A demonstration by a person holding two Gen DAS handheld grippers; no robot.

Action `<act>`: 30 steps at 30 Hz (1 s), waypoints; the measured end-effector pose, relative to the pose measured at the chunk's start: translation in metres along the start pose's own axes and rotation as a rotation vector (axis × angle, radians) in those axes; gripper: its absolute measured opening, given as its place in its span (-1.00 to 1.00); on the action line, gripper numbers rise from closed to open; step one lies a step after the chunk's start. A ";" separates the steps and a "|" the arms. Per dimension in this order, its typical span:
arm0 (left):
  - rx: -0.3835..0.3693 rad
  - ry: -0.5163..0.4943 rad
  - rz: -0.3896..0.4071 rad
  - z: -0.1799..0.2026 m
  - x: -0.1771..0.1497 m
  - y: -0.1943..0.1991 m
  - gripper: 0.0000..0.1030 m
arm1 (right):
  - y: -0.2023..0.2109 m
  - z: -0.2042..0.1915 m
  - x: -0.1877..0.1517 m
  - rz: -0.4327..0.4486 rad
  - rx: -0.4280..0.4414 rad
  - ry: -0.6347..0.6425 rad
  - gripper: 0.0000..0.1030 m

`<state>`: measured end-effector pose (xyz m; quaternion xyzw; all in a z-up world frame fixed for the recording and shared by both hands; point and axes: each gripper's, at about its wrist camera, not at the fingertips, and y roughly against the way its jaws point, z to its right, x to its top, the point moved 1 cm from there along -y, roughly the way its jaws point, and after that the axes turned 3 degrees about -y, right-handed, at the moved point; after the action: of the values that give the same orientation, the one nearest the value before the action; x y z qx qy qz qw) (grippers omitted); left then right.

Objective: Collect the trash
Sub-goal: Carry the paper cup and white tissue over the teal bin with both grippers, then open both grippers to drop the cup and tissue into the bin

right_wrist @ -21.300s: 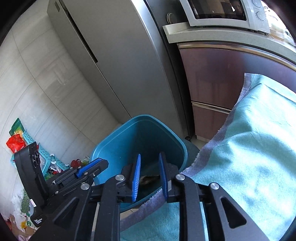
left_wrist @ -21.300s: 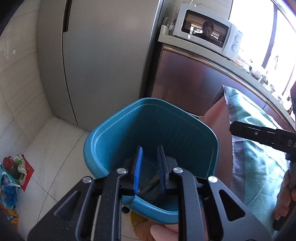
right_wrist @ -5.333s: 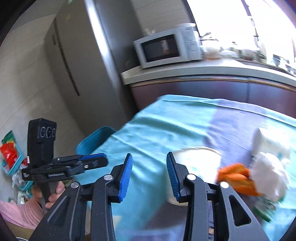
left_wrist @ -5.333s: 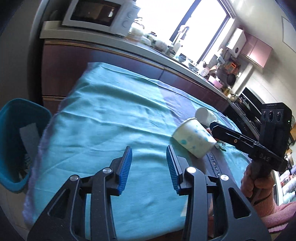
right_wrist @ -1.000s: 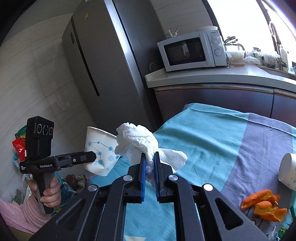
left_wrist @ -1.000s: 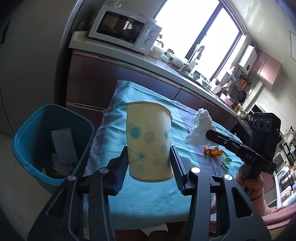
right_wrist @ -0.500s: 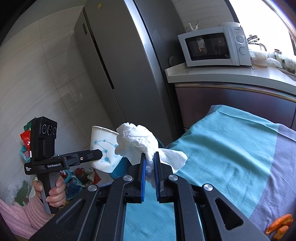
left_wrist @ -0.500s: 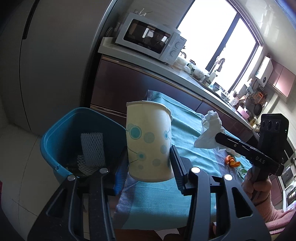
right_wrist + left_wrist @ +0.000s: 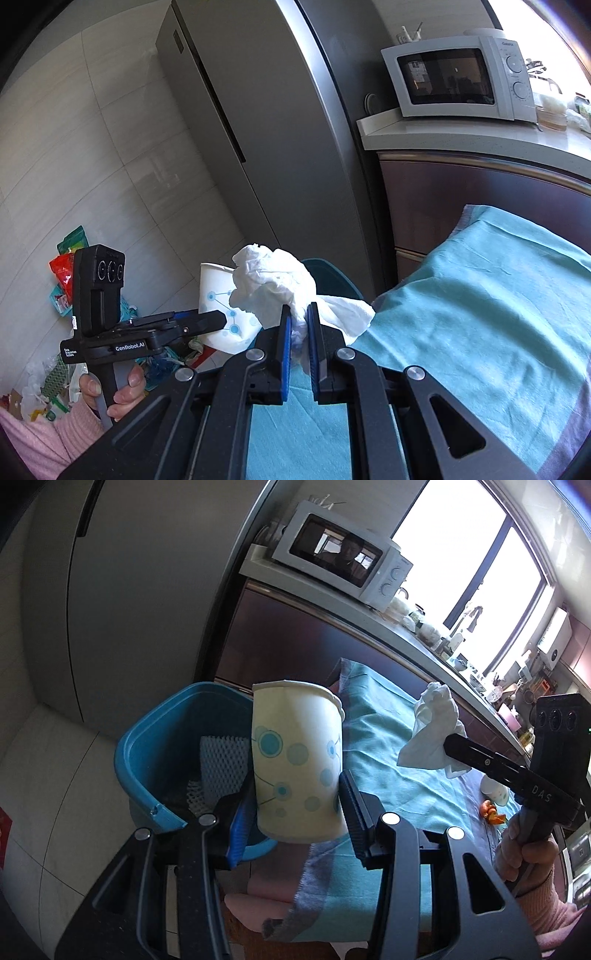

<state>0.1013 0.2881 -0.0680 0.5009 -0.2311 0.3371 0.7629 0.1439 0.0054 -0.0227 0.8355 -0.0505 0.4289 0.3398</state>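
Kitchen floor tiles, a tall grey refrigerator and a white microwave on a counter frame the scene beside a tabletop draped in a teal cloth. Left tongs grasp a pale paper cup printed with blue dots, its mouth tilted up and away, the pads pressed against its lower sides. Behind and below the cup stands a blue plastic bin on the floor at the end of the tabletop; white foam netting lies inside it. Right tongs are clenched on a crumpled white tissue, which billows above and to the right of the narrow blue pads, hanging over the cloth's near edge. From the right wrist view, the cup sits just left of the tissue, with the bin's rim partly hidden behind both. A hand in a pink sleeve grips the left tool's handle. Farther down the cloth, in the left wrist view, lie a second small cup and orange peel. Colourful packaging is piled on the floor along the tiled wall.
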 end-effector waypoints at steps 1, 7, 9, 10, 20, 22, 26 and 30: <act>0.005 0.004 -0.002 -0.003 0.000 -0.002 -0.14 | -0.004 -0.002 0.001 -0.005 0.001 0.001 -0.85; 0.023 0.038 -0.023 -0.020 -0.003 -0.013 -0.14 | -0.028 -0.006 0.006 -0.041 0.014 -0.014 -0.84; 0.034 0.045 -0.031 -0.024 -0.005 -0.017 -0.14 | -0.035 -0.006 0.008 -0.050 0.015 -0.019 -0.84; 0.035 0.050 -0.034 -0.025 -0.005 -0.019 -0.14 | -0.038 -0.006 0.008 -0.055 0.017 -0.021 -0.85; 0.060 0.085 -0.051 -0.040 -0.009 -0.037 -0.14 | -0.074 -0.004 0.008 -0.114 0.007 -0.036 -0.82; 0.060 0.095 -0.057 -0.043 -0.009 -0.040 -0.14 | -0.081 -0.003 0.007 -0.126 0.003 -0.038 -0.81; 0.076 0.107 -0.066 -0.048 -0.010 -0.048 -0.13 | -0.094 -0.002 0.008 -0.150 -0.011 -0.038 -0.81; 0.093 0.120 -0.072 -0.053 -0.011 -0.055 -0.12 | -0.106 -0.001 0.010 -0.173 -0.024 -0.035 -0.75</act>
<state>0.1359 0.3186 -0.1295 0.5227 -0.1509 0.3493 0.7629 0.1892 0.0896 -0.0707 0.8400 0.0107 0.3827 0.3845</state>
